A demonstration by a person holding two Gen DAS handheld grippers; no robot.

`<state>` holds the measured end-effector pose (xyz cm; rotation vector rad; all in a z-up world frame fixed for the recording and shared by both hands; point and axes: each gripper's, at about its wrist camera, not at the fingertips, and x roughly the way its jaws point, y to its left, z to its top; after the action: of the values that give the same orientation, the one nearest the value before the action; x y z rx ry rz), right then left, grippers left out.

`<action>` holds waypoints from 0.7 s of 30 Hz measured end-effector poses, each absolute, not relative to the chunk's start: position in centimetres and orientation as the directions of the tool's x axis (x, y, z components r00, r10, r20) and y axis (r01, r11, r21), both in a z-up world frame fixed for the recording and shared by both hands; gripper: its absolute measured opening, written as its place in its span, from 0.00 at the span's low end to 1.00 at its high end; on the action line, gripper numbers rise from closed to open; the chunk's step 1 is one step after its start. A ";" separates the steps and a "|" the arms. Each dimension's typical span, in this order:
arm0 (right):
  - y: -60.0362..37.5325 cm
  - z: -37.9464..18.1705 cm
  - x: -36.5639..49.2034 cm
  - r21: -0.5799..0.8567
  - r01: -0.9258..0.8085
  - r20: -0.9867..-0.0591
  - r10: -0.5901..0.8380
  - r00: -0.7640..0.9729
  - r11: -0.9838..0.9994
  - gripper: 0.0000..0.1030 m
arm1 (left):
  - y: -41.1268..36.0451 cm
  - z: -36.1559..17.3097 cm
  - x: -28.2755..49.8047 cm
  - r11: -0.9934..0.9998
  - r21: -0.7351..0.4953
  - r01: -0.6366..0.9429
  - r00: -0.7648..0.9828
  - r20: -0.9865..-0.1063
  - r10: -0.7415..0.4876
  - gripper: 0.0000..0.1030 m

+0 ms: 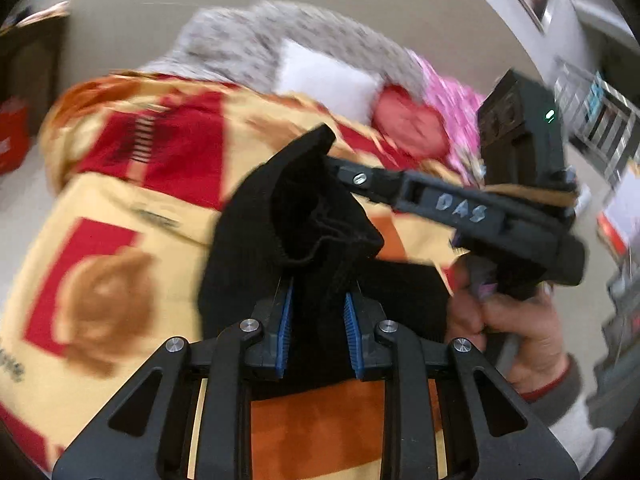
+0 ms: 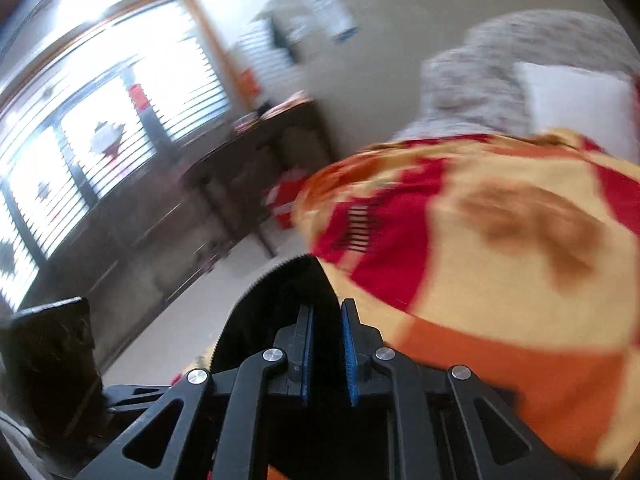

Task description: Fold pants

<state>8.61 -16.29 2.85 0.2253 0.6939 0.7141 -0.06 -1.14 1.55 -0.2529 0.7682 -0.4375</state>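
Closest to the lens, the left gripper [image 1: 318, 300] has its blue pads clamped on a thick bunch of the black pants [image 1: 296, 224], which poke up past the fingertips in a ribbed, cuff-looking fold. The right gripper [image 2: 327, 320] also has black fabric [image 2: 280, 292] pinched between its nearly closed pads, so both tongs look to be grasping the same garment, lifted just above the bed. In the left wrist view you can see the right gripper's body reaching in from the side, with the person's hand [image 1: 516, 320] on the handle. Under all that is the red, yellow and orange bedspread [image 1: 120, 208], and further back a grey blanket [image 1: 248, 44], a white pillow [image 1: 324, 80] and something pink [image 1: 452, 100]. My guess is this is mid-fold, carrying one end over. Everything's motion-blurred, so I'd slow down, keep both grips level and the cloth taut between them, and lay it flat before letting go, or it'll bunch.
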 end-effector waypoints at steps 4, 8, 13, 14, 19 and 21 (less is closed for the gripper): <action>-21.7 0.1 7.5 0.499 -0.358 -0.537 0.606 0.586 0.789 0.18 | -4.2 -2.2 2.0 0.873 -0.388 0.297 0.527 -0.696 -0.488 0.21; -24.9 -1.7 6.3 0.646 -0.265 -0.482 0.652 0.586 0.716 0.50 | -4.7 -1.3 0.2 0.846 -0.388 0.364 0.483 -0.698 -0.528 0.22; -23.3 -2.1 4.6 0.681 -0.303 -0.455 0.709 0.539 0.667 0.56 | -3.1 1.3 -2.8 0.839 -0.334 0.429 0.513 -0.675 -0.530 0.33; -22.4 -2.4 4.8 0.665 -0.291 -0.494 0.698 0.519 0.687 0.56 | -2.8 1.3 -2.8 0.845 -0.326 0.424 0.517 -0.679 -0.521 0.33; -19.6 -4.1 5.6 0.634 -0.267 -0.553 0.667 0.499 0.726 0.60 | 0.2 0.7 -2.4 0.913 -0.254 0.319 0.593 -0.698 -0.401 0.33; -18.4 -4.2 5.6 0.599 -0.289 -0.565 0.650 0.508 0.747 0.57 | 1.6 -0.1 -1.6 0.927 -0.266 0.264 0.596 -0.711 -0.374 0.33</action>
<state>5.61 -18.35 -4.16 0.4662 0.8659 0.5904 -1.58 1.62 -0.14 -0.1384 0.8557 -0.3715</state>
